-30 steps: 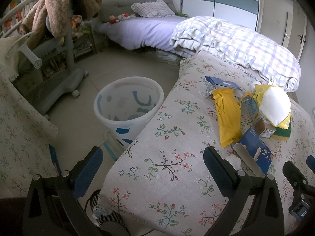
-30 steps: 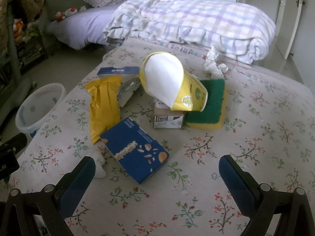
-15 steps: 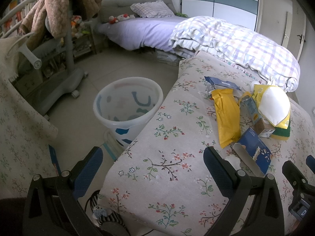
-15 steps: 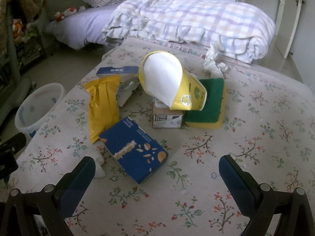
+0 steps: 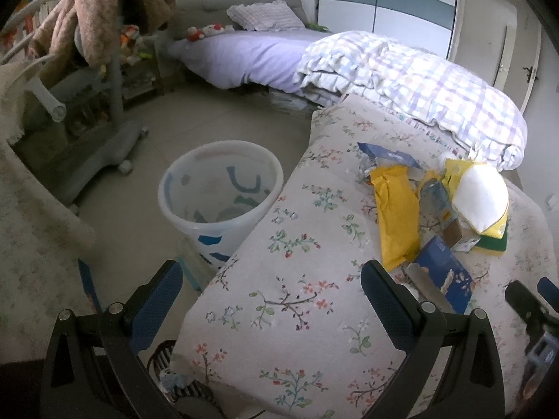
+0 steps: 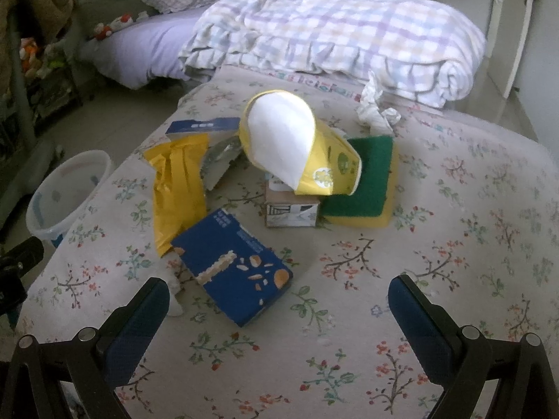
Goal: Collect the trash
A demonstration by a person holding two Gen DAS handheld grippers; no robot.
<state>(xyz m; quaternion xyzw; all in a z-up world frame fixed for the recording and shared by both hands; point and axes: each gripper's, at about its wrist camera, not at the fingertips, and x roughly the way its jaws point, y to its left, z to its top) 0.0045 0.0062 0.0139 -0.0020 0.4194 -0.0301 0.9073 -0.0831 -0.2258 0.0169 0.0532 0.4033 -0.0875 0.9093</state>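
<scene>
Both grippers are spread wide and hold nothing. The right gripper [image 6: 277,309] hovers low over the flowered cover [image 6: 454,244], and the nearest piece of trash, the blue box [image 6: 232,272], lies just ahead of it, a little toward its left finger. The box lies flat; its long axis runs on a diagonal, from far-left to near-right, so it does not sit square to the jaws. I judge that this gripper must turn a little before it can close across the short side of the box.

The left gripper [image 5: 270,291] hangs over the near edge of the cover, and the same box [image 5: 443,279] is well off to its right, so the right hand is clearly nearer to the trash.

Behind the box lies the yellow bag [image 6: 178,188], with its long axis pointing away from the gripper. Beside it stands a small carton [image 6: 291,207], and a yellow pouch [image 6: 300,152] leans on top of it. A green sponge [image 6: 367,181] lies flat behind the pouch, and a crumpled tissue [image 6: 379,113] lies farther back, near the plaid quilt [image 6: 332,35].

The bin [image 5: 220,192] stands on the floor to the left of the cover, just beside its edge, and looks empty. It is closer to the left gripper, well apart from the pile.
</scene>
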